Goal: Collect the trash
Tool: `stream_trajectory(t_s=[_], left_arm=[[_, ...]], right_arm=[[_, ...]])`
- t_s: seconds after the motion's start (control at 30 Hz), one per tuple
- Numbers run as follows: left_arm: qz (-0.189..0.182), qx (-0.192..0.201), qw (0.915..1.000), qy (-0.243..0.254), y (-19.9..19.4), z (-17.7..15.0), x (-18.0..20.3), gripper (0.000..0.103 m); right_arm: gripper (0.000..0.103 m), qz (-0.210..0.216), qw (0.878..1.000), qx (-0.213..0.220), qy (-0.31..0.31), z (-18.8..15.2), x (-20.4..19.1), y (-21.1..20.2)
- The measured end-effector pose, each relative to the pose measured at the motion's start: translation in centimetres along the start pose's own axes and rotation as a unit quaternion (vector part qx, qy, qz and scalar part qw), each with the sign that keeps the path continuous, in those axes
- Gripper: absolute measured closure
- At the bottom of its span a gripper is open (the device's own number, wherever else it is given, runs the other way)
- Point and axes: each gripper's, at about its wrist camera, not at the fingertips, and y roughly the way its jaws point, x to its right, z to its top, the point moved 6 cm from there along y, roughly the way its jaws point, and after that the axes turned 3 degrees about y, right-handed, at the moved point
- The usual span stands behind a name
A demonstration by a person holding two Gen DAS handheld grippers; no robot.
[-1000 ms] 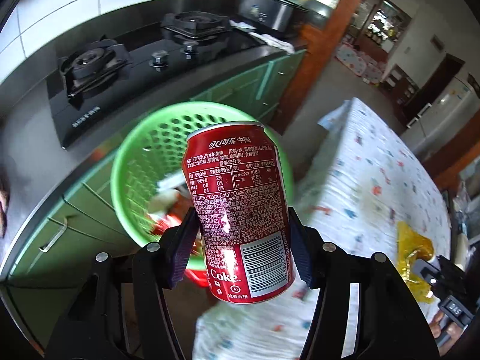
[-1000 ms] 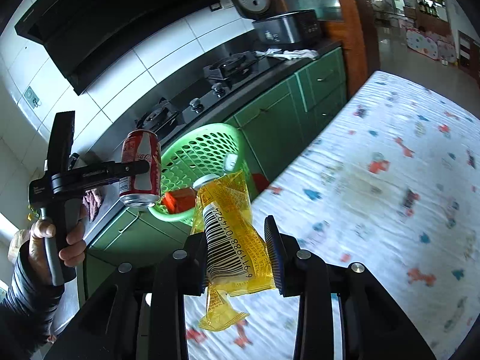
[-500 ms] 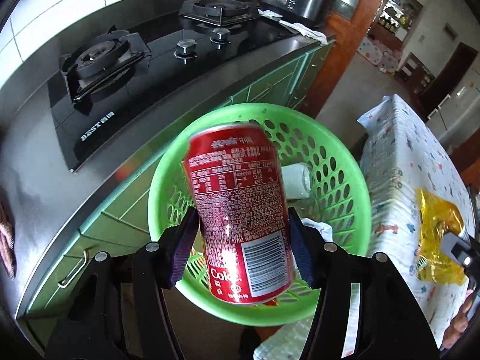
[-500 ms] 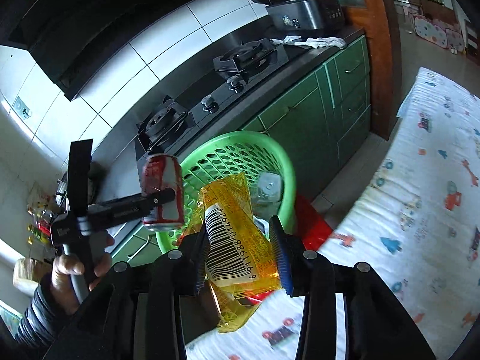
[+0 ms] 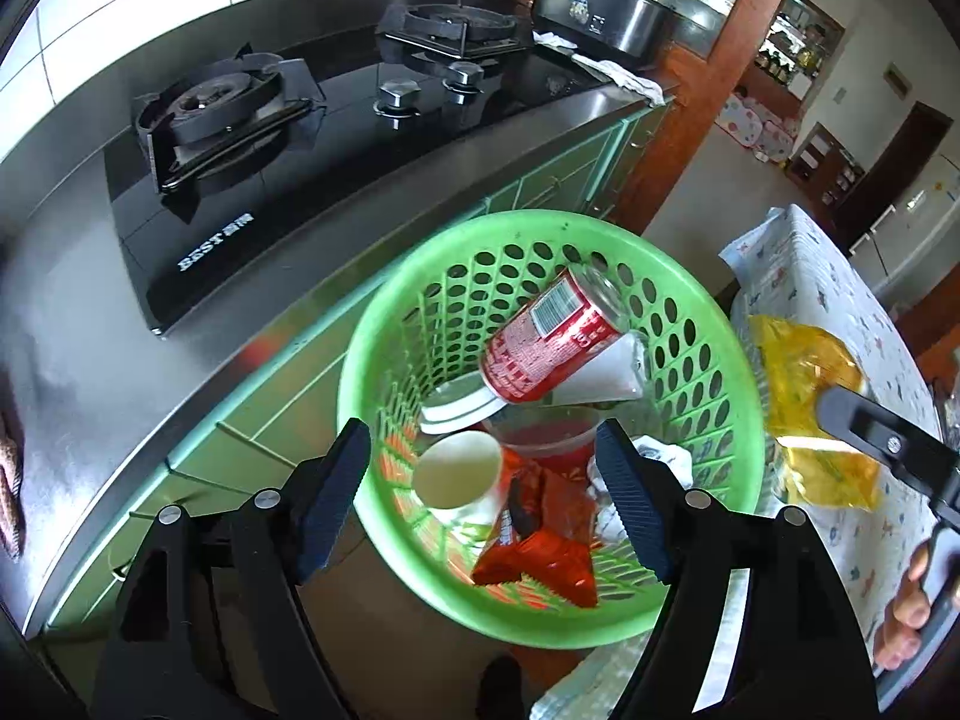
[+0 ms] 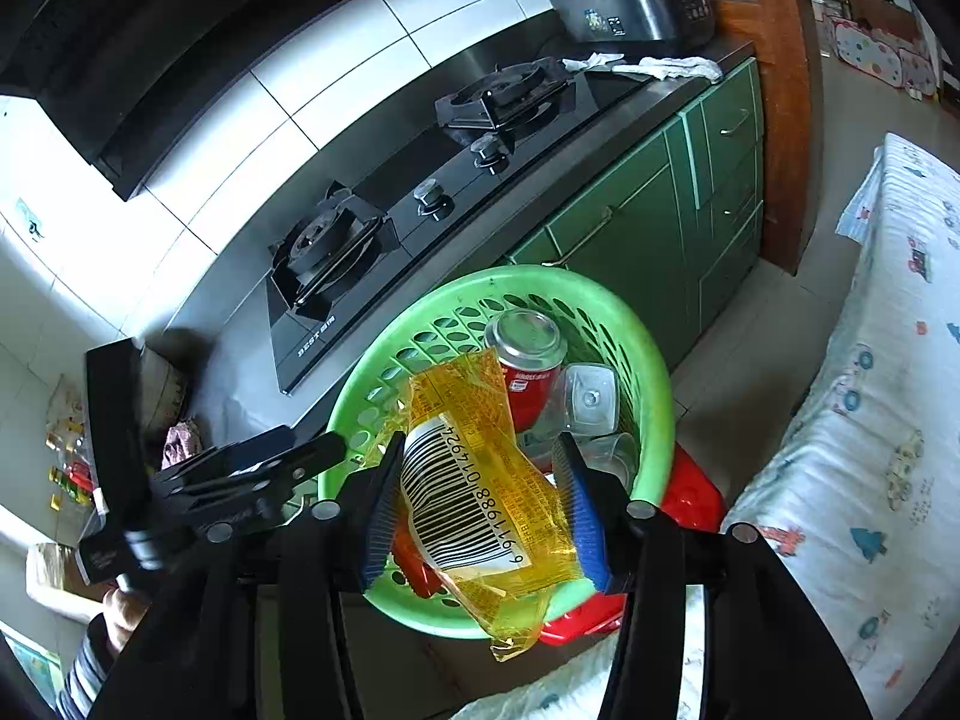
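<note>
A green perforated basket (image 5: 714,324) (image 6: 654,360) stands beside the kitchen counter. A red Coke can (image 5: 543,339) (image 6: 528,372) lies tilted inside it, on a clear plastic container (image 5: 606,375) (image 6: 588,399), a white cup (image 5: 459,471) and red wrappers (image 5: 540,546). My left gripper (image 5: 483,507) is open and empty just above the basket; it also shows in the right wrist view (image 6: 312,459). My right gripper (image 6: 480,516) is shut on a yellow wrapper (image 6: 474,480) with a barcode, over the basket's near rim. The wrapper also shows in the left wrist view (image 5: 804,396).
A black gas hob (image 5: 288,120) (image 6: 420,204) lies on the steel counter above green cabinets (image 6: 648,228). A table with a patterned cloth (image 6: 888,420) (image 5: 840,300) stands to the right. A red stool (image 6: 690,498) sits under the basket.
My left gripper has opened and the Coke can has dropped into the basket. My right gripper has moved with the yellow wrapper over the basket's rim.
</note>
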Motion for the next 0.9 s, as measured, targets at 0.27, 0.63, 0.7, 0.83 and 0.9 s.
stream_trajectory(t_s=[0.27,0.63,0.7,0.83,0.9], left_arm=[[0.01,0.026,0.9996,0.0,-2.9,-1.1,-1.0,0.018],[0.016,0.055,0.9982,0.015,-6.5,-3.8,0.1,0.013],[0.016,0.059,0.998,0.017,-7.1,-4.3,0.3,0.012],[0.03,0.067,0.9971,0.021,-8.6,-5.5,0.7,0.011],[0.043,0.071,0.9962,0.026,-9.3,-6.0,1.1,0.007]], right_arm=[[0.037,0.008,1.0,-0.001,-0.011,-0.4,-1.0,0.4],[0.027,-0.03,0.997,0.011,-0.072,-3.5,-1.3,-3.3],[0.026,-0.038,0.996,0.016,-0.078,-4.0,-1.2,-4.2],[0.022,-0.059,0.994,0.026,-0.091,-5.4,-1.1,-6.2],[0.02,-0.068,0.993,0.031,-0.095,-6.0,-1.0,-7.1]])
